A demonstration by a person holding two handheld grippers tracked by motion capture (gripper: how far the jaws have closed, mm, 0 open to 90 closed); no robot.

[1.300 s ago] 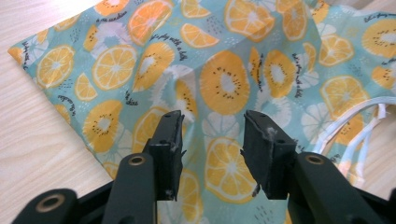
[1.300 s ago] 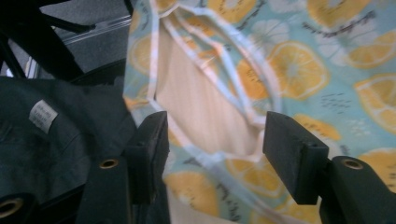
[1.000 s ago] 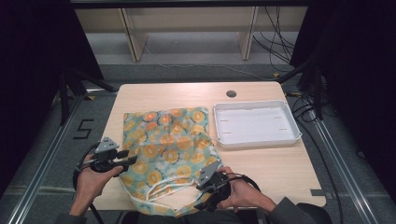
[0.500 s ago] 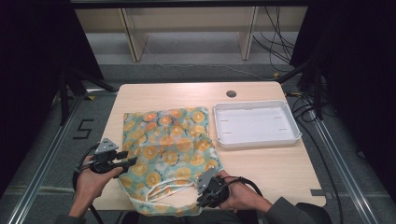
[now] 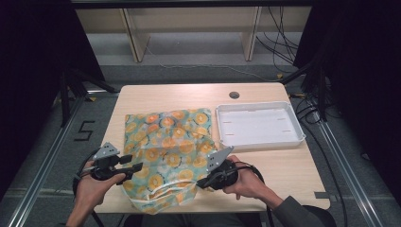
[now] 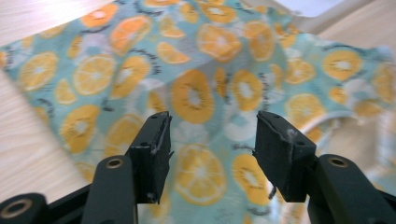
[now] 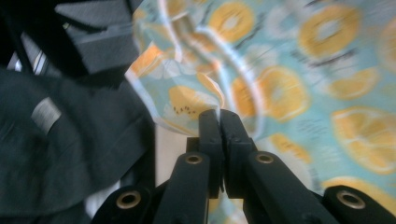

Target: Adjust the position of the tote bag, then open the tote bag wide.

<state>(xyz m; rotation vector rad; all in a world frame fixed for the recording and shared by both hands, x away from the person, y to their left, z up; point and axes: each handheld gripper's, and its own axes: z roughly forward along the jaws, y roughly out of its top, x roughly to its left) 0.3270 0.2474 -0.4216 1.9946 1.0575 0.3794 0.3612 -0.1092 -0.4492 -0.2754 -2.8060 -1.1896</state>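
Orange-print cloth [image 5: 165,146] lies spread on the wooden surface [image 5: 156,97], its near hem draping over the front edge and its right edge just beside the white tray [image 5: 257,125]. Left gripper [image 6: 210,140], jaws spread apart, hovers over the cloth's left margin. Right gripper [image 7: 219,119], jaws pressed together, pinches the cloth's white-trimmed hem. Bare surface lies beyond the cloth's far edge.
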